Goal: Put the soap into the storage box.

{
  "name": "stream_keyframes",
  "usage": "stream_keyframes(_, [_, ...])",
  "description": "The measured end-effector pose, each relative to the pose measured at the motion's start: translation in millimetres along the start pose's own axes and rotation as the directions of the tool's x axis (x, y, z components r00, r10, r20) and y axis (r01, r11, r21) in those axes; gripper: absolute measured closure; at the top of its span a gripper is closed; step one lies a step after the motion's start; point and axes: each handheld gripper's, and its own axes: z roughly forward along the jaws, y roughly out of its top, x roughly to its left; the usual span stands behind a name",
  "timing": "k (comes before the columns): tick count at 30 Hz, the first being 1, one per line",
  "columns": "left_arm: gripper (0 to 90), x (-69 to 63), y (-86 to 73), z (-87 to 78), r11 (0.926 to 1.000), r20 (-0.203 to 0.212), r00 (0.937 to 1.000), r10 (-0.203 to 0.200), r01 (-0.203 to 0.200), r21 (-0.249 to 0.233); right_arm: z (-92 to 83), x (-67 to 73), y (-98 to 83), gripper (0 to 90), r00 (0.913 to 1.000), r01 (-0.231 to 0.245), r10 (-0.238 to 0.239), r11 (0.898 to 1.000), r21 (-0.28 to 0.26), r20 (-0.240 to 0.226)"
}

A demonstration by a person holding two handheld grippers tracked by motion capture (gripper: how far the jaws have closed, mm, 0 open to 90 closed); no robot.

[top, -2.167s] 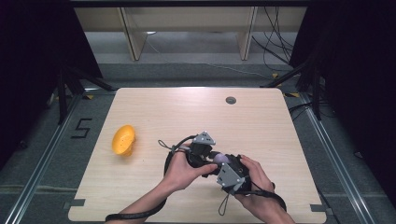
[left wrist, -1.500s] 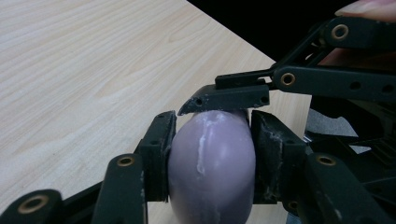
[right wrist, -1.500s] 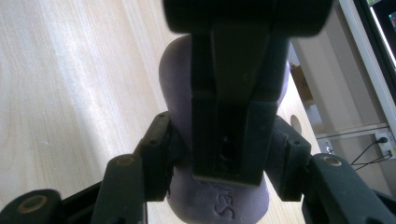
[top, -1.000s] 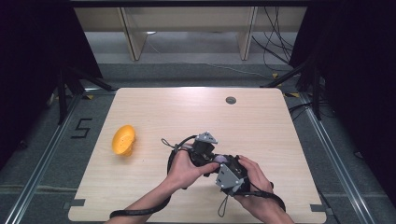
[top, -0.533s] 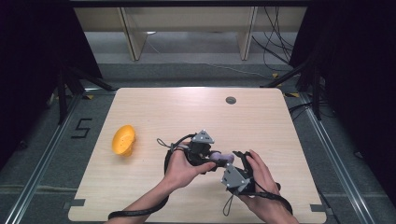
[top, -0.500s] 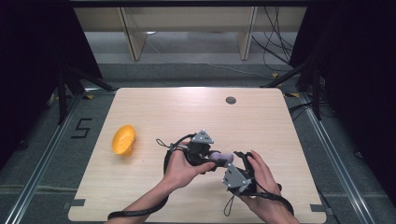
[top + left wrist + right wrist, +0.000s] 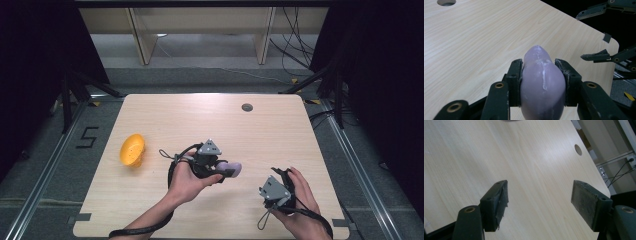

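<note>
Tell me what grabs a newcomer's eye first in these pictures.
First, the pale purple egg-shaped object, clamped between the left gripper pads just above the table's middle. Next, the orange bowl tipped on its side near the table's left edge. The right gripper gapes open, empty, near the front right.

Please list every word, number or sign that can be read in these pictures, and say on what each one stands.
"5": a dark numeral marked on the grey floor, left of the table.
No other text can be read: the purple object in the left gripper, the yellow bowl and the right gripper carry no visible label.
</note>
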Motion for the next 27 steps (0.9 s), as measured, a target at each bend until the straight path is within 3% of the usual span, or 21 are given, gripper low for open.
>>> stream_keyframes(10, [58.7, 6.9, -4.6, -14.9, 0.9998, -0.048, 0.9988, -0.001, 0.000, -0.022, 1.6, -2.4, -8.3, 30.8, 0.9988, -0.048, 0.048, 0.999, 0.010, -0.006])
stream_keyframes(13, [58.7, 8.6, -6.2, -17.4, 0.9997, -0.055, 0.9985, -0.003, 0.001, -0.025, 3.1, -3.2, -9.1, 30.9, 0.9992, -0.038, 0.038, 0.999, 0.009, -0.011])
stream_keyframes(14, [58.7, 10.5, -6.3, -18.8, 0.9998, -0.052, 0.9985, 0.015, -0.016, -0.014, 3.5, -3.1, -9.4, 30.9, 0.9991, -0.041, 0.041, 0.999, 0.011, -0.013])
stream_keyframes(15, [58.7, 9.9, -6.9, -18.8, 0.9998, -0.056, 0.9984, -0.005, 0.004, -0.019, 3.6, -2.5, -9.9, 30.9, 0.9985, -0.053, 0.054, 0.998, 0.016, -0.014])
stream_keyframes(18, [58.6, 11.7, -8.0, -20.1, 0.9999, -0.060, 0.9982, -0.003, 0.002, -0.016, 4.1, -2.7, -10.7, 30.9, 0.9982, -0.060, 0.060, 0.998, 0.017, -0.008])
stream_keyframes(20, [58.7, 14.3, -8.5, -22.1, 0.9999, -0.056, 0.9983, 0.017, -0.017, -0.002, 4.2, -3.2, -11.3, 30.9, 0.9983, -0.055, 0.056, 0.998, 0.017, -0.015])
stream_keyframes(21, [58.7, 13.0, -9.1, -21.8, 0.9998, -0.065, 0.9979, -0.009, 0.007, -0.021, 4.2, -3.9, -11.3, 30.9, 0.9987, -0.047, 0.047, 0.999, 0.015, -0.018])
stream_keyframes(27, [58.7, 16.4, -10.7, -27.3, 0.9998, -0.071, 0.9975, -0.005, 0.004, -0.021, 3.8, -2.6, -12.7, 30.9, 0.9974, -0.070, 0.071, 0.997, 0.023, -0.017])
